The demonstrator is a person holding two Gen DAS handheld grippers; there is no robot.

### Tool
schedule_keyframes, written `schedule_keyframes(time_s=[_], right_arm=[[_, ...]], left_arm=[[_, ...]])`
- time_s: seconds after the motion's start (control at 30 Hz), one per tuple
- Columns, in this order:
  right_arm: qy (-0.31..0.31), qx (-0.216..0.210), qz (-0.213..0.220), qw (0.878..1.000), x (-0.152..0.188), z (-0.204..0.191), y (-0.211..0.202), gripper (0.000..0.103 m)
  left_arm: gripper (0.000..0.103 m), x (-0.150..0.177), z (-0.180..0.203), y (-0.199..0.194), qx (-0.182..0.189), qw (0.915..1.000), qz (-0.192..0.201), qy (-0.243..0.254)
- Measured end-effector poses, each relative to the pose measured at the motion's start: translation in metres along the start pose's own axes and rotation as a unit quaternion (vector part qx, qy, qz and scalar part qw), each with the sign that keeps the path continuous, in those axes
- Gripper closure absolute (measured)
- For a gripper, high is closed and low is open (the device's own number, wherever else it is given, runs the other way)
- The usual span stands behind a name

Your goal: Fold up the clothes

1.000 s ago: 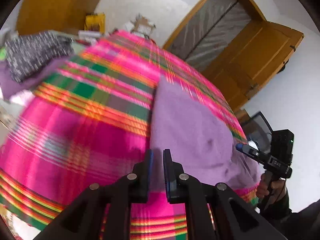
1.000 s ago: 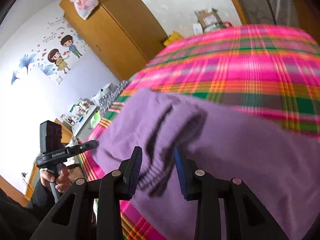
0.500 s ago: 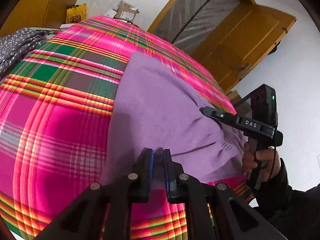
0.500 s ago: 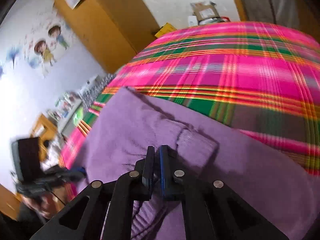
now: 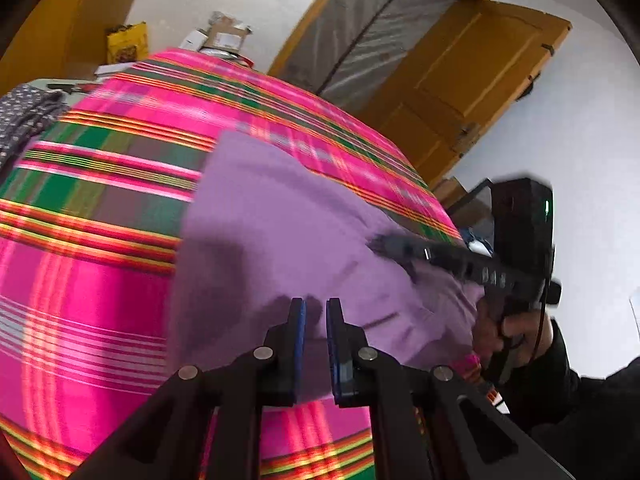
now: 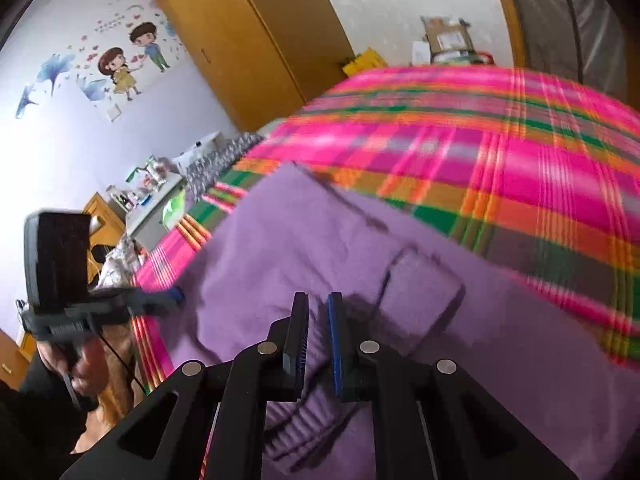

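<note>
A purple knit sweater (image 5: 280, 216) lies on a bed with a pink, green and orange plaid cover (image 5: 88, 280). My left gripper (image 5: 315, 312) is nearly shut, a narrow gap between its blue pads, pinching the sweater's near hem. My right gripper (image 6: 318, 312) is nearly shut on the ribbed edge of the sweater (image 6: 320, 248), next to a folded-over cuff (image 6: 420, 280). The right gripper also shows in the left wrist view (image 5: 384, 244), at the sweater's right side. The left gripper also shows in the right wrist view (image 6: 176, 294), at the sweater's left edge.
A grey patterned garment (image 5: 24, 112) lies at the bed's far left. Boxes (image 5: 224, 36) stand beyond the far end of the bed. A wooden door (image 5: 472, 80) is to the right, a wardrobe (image 6: 256, 40) and a cluttered side table (image 6: 156, 196) to the left.
Both grippers have shifted while holding the sweater; the right gripper's jaws, wide apart a second ago, have closed on the ribbed edge. The views are motion-blurred.
</note>
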State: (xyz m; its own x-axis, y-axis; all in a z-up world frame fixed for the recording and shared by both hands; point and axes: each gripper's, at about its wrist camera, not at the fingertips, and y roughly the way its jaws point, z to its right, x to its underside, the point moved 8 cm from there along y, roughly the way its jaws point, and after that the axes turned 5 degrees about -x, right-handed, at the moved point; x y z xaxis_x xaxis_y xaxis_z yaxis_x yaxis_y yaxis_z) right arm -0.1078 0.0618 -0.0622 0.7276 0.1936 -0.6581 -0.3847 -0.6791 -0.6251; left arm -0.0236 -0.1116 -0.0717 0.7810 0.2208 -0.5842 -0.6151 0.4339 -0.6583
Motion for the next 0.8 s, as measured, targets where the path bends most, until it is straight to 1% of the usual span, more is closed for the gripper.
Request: schedule_keyframes(time_s=[0.1, 0.13, 0.2, 0.23, 0.3, 0.33, 0.4, 0.43, 0.5, 0.63, 0.7, 0.73, 0.8], right_arm=[[-0.009, 0.009, 0.008, 1.000, -0.018, -0.002, 0.003, 0.091], [-0.013, 0.011, 0.009, 1.000, -0.024, -0.001, 0.006, 0.091], [-0.015, 0.015, -0.002, 1.000, -0.030, 0.005, 0.020, 0.091], [-0.010, 0.023, -0.013, 1.000, -0.032, 0.011, 0.031, 0.091], [0.009, 0.035, -0.038, 0.999, -0.030, 0.027, 0.050, 0.097], [0.017, 0.033, -0.037, 0.999, -0.031, 0.033, 0.053, 0.098], [0.014, 0.019, -0.031, 0.999, -0.025, 0.027, 0.046, 0.098], [0.009, 0.012, -0.030, 0.999, -0.021, 0.023, 0.041, 0.094], [0.000, 0.000, -0.028, 1.000, -0.011, 0.015, 0.031, 0.092], [-0.019, -0.026, -0.025, 0.999, 0.007, -0.002, 0.012, 0.090], [-0.028, -0.038, -0.023, 0.999, 0.017, -0.011, 0.002, 0.089], [-0.032, -0.045, -0.022, 0.998, 0.021, -0.015, -0.003, 0.089], [-0.042, -0.057, -0.020, 0.997, 0.031, -0.023, -0.013, 0.089]], left_arm=[[0.093, 0.007, 0.012, 0.009, 0.014, 0.9998, -0.012, 0.010], [0.093, 0.011, 0.015, 0.013, 0.019, 0.9995, -0.022, 0.013], [0.093, 0.019, 0.018, 0.021, 0.021, 0.9989, -0.038, 0.018], [0.093, 0.023, 0.018, 0.022, 0.022, 0.9988, -0.040, 0.018], [0.093, 0.029, 0.018, 0.022, 0.028, 0.9987, -0.041, 0.013], [0.093, 0.030, 0.017, 0.022, 0.031, 0.9986, -0.043, 0.009], [0.093, 0.032, 0.016, 0.019, 0.033, 0.9985, -0.044, 0.005], [0.093, 0.033, 0.016, 0.018, 0.034, 0.9984, -0.045, 0.005], [0.093, 0.030, 0.018, 0.017, 0.028, 0.9984, -0.047, 0.013], [0.093, 0.020, 0.017, 0.009, 0.019, 0.9992, -0.030, 0.021], [0.093, 0.016, 0.013, 0.007, 0.008, 0.9995, -0.023, 0.020], [0.093, 0.013, 0.009, 0.006, -0.002, 0.9997, -0.019, 0.017], [0.093, 0.006, -0.001, 0.004, -0.018, 0.9998, -0.011, 0.004]])
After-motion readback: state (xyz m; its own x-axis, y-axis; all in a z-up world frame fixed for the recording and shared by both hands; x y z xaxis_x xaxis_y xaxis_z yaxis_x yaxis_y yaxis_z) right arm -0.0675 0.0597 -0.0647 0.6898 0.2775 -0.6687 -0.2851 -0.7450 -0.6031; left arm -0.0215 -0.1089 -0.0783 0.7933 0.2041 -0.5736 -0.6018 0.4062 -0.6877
